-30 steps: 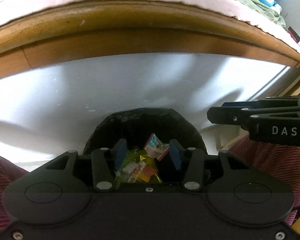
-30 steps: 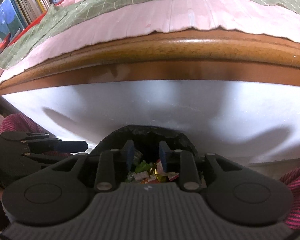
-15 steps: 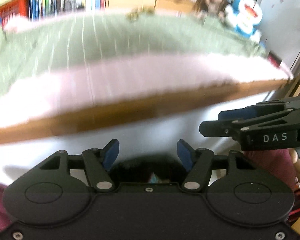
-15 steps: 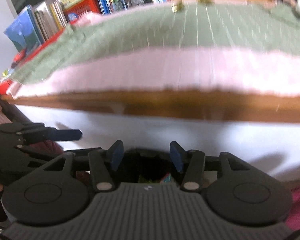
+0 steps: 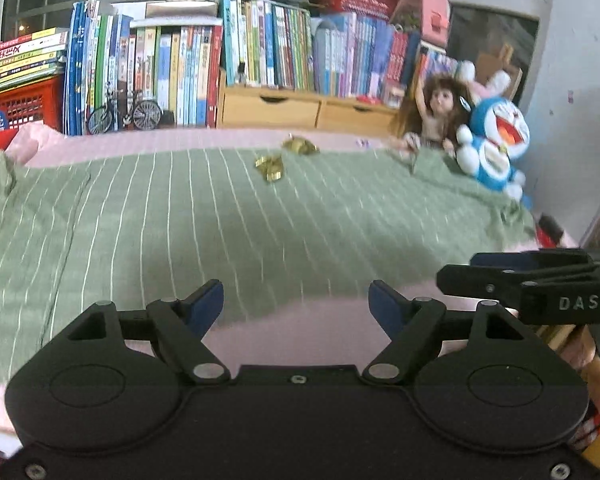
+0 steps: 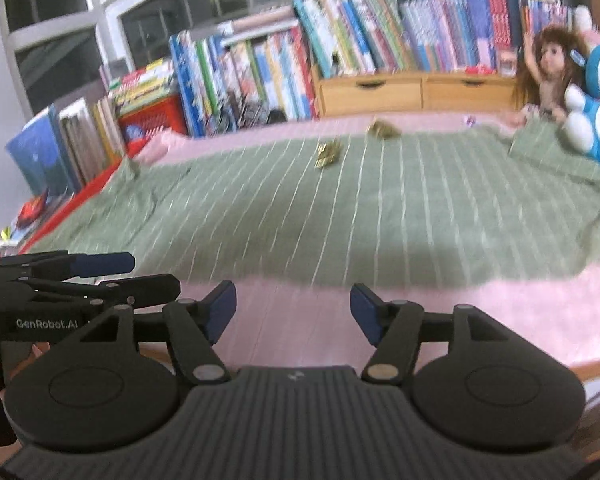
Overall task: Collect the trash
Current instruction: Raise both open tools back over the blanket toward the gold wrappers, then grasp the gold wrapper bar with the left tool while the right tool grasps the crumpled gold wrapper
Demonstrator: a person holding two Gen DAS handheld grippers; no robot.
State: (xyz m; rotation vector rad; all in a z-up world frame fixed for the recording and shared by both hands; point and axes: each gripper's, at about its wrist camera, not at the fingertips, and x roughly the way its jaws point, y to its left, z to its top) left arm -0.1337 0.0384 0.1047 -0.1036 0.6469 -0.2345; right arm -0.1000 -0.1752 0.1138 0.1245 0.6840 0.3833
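- Opening wider, the left claw (image 5: 296, 300) has nothing between its two blue fingers (image 5: 204, 302).
- The right claw (image 6: 293, 308) is opening too, and it is empty as well.
- Both claws hang over the near edge of a bed (image 5: 300, 336), where a pink sheet shows.
- A green blanket (image 5: 180, 220) with thin white lines covers most of the bed.
- Two small gold wrappers lie far back on the bed, well apart from the claws.
- The near wrapper (image 5: 270, 168) sits on the green blanket.
- The far wrapper (image 5: 300, 145) lies just behind it, about where the blanket ends and the pink sheet shows again.
- In the right view the near wrapper (image 6: 327, 156) is left of the far wrapper (image 6: 384, 130).
- A doll (image 5: 436, 116) with brown hair sits at the back right corner of the bed.
- A blue and white cat toy (image 5: 494, 146) lies just beside the doll.
- Many books (image 5: 188, 72) stand in a row behind the bed.
- A tiny toy bike (image 5: 124, 114) stands in front of the books on the left.
- In the left view the right claw (image 5: 480, 268) pokes in from the right side.
- In the right view the left claw (image 6: 148, 272) pokes in from the left side.
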